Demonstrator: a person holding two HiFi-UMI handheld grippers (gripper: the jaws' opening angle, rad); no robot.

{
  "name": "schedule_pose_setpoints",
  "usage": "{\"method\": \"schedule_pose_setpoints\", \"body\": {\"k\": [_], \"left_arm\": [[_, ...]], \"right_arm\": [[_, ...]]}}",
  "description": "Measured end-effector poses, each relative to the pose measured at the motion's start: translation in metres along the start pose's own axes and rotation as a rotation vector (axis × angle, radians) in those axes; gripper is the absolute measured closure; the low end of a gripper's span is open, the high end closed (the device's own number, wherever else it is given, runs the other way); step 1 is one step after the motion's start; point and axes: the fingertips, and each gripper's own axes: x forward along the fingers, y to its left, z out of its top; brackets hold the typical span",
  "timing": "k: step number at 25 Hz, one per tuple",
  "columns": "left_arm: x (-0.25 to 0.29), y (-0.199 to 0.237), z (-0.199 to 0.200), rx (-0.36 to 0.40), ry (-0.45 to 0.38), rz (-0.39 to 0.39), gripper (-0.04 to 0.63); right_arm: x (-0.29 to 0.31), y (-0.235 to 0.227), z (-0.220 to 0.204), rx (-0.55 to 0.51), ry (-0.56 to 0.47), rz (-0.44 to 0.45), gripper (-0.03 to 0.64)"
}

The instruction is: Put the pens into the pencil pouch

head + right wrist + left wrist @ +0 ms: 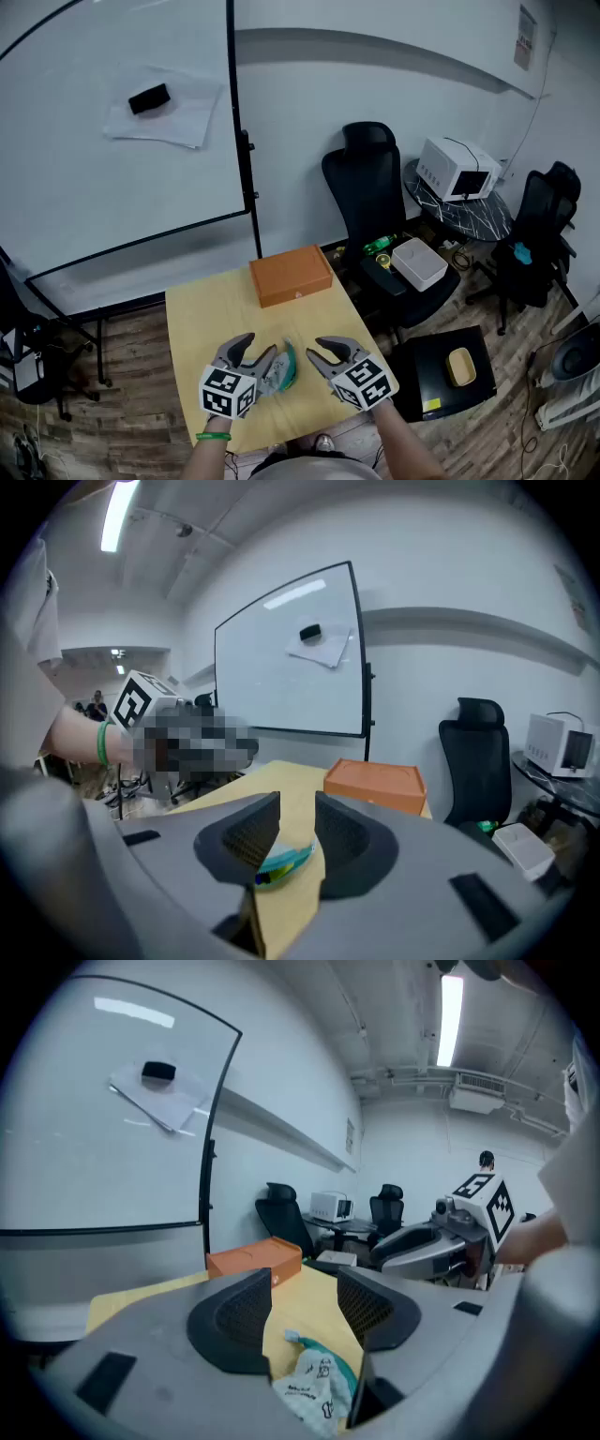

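Note:
A teal and white pencil pouch (283,368) lies on the yellow table (206,309) near its front edge, between my two grippers. My left gripper (255,354) stands open just left of it; in the left gripper view the pouch (314,1384) lies low between the open jaws of that gripper (305,1307). My right gripper (328,352) is open just right of the pouch, and in the right gripper view the pouch (281,862) shows in the gap of that gripper (298,832). No single pen can be made out.
An orange box (290,275) sits at the table's far edge. A whiteboard (112,122) stands behind the table. Black office chairs (370,202), a white microwave (457,169) on a dark table and a black stool (445,370) stand to the right.

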Motion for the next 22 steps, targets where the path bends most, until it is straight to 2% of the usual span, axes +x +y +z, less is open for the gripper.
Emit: {"method": "schedule_pose_setpoints", "body": {"k": [3,8,14,22], "left_arm": [[-0.012,0.004,0.036,0.010,-0.119,0.033,0.387],[-0.030,0.012,0.077,0.051,-0.249,0.088,0.493],[-0.043,0.021,0.097,0.069,-0.300,0.143,0.573],[-0.049,0.031,0.109,0.057,-0.325,0.176,0.581]], "right_arm": [[-0.004,-0.006,0.029,0.004,-0.096,-0.048,0.503],[-0.018,-0.013,0.074,0.002,-0.236,-0.107,0.535],[-0.032,-0.021,0.104,-0.005,-0.331,-0.161,0.615],[-0.039,-0.029,0.117,-0.051,-0.360,-0.202,0.617]]}}
